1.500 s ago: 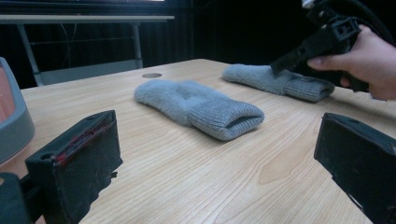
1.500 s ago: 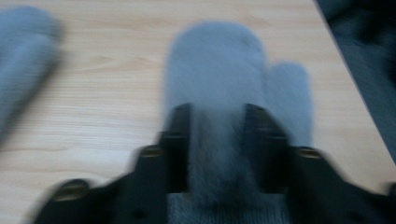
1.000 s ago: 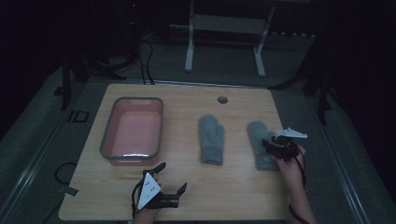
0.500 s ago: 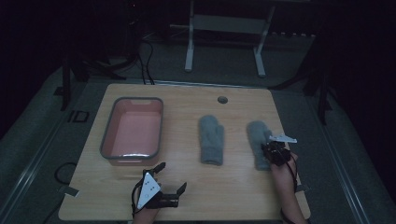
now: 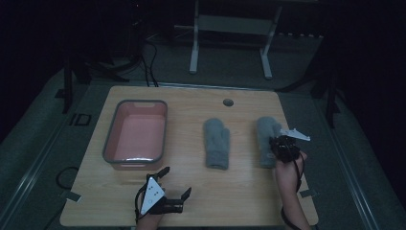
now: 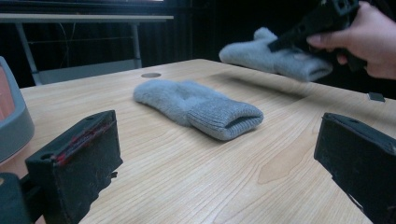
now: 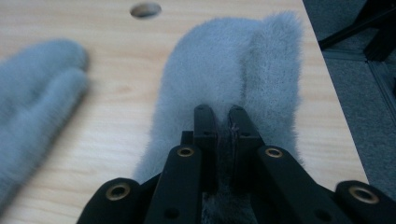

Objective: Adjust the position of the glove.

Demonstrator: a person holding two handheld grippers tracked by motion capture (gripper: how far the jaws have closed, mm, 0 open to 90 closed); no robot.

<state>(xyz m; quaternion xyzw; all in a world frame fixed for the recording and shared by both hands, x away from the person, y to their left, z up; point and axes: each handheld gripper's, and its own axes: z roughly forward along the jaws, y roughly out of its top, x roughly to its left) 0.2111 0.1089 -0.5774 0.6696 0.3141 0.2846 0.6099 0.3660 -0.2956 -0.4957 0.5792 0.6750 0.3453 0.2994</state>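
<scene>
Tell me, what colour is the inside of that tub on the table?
Pink inside, with a grey rim; the tub shows best in the high view.

A pale wooden bench [image 5: 191, 191] carried a grey-rimmed pink tub [image 5: 136, 134] at the left and a grey mitten [image 5: 216, 143] lying flat near the middle.

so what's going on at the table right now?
A person works two handheld grippers. The right gripper is shut on the right mitten, lifting it off the table. The left gripper hovers open near the front edge. The other mitten lies flat mid-table; the pink bin sits at left.
</scene>
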